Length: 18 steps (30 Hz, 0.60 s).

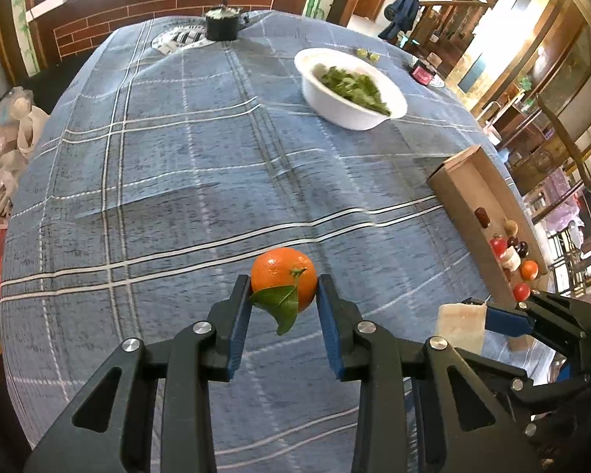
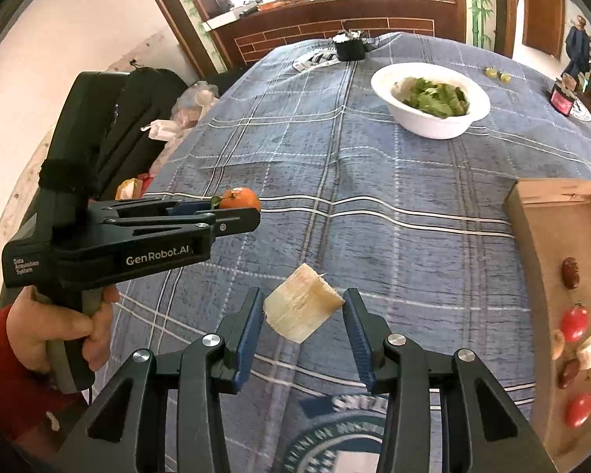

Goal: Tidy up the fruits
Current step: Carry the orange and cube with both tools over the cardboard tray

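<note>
Gripping a round orange mandarin with a green leaf (image 1: 283, 284), your left gripper (image 1: 283, 303) has its blue-padded fingers (image 1: 240, 327) pressed against the fruit's two sides, lifted clear of the blue plaid tabletop (image 1: 216, 165). Your right gripper (image 2: 303, 311) holds a pale, fibrous cut chunk of fruit (image 2: 301, 309) between its fingers, both pads touching it, also above the cloth. To your right lies a shallow brown cardboard tray (image 2: 551, 213) holding small red tomatoes (image 2: 574, 322) and dark dates (image 2: 570, 272). Farther off stands a white bowl of green leaves (image 2: 429, 98). Your left hand (image 2: 59, 335) wraps the gripper's handle.
</note>
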{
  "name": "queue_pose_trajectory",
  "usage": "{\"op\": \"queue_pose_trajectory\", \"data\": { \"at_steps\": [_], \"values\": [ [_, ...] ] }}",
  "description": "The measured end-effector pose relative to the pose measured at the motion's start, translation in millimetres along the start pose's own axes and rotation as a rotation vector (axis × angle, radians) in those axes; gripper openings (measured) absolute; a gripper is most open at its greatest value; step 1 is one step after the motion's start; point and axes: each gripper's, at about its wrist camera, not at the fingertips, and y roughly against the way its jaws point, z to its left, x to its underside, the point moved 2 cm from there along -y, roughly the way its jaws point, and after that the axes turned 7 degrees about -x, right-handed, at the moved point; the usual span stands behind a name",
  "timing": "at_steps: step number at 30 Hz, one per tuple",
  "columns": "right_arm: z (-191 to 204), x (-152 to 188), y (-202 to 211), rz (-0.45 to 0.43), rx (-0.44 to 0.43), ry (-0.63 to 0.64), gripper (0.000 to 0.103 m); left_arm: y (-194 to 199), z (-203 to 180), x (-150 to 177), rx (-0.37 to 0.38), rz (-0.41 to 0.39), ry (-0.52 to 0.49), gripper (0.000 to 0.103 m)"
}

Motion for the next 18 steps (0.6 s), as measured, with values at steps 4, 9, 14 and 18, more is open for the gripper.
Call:
{"op": "queue_pose_trajectory", "data": {
  "at_steps": [4, 9, 14, 18],
  "values": [
    [-28, 8, 30, -0.014, -0.028, 0.02, 0.042, 10, -35, -3, -0.018, -0.016, 0.029, 0.031],
    [-78, 18, 69, -0.018, -0.029, 0.029, 0.042, 17, -89, -6, 0.007, -0.023, 0.04, 0.031],
    [-132, 20, 107, -0.035, 0.017, 0.002, 0.042, 20, -139, -16, 0.054, -0.017, 0.023, 0.03],
    [-164, 9, 130, -0.056, 0.07, -0.016, 0.042, 23, -170, -32, 0.088, -0.019, -0.023, 0.03]
  ]
}}
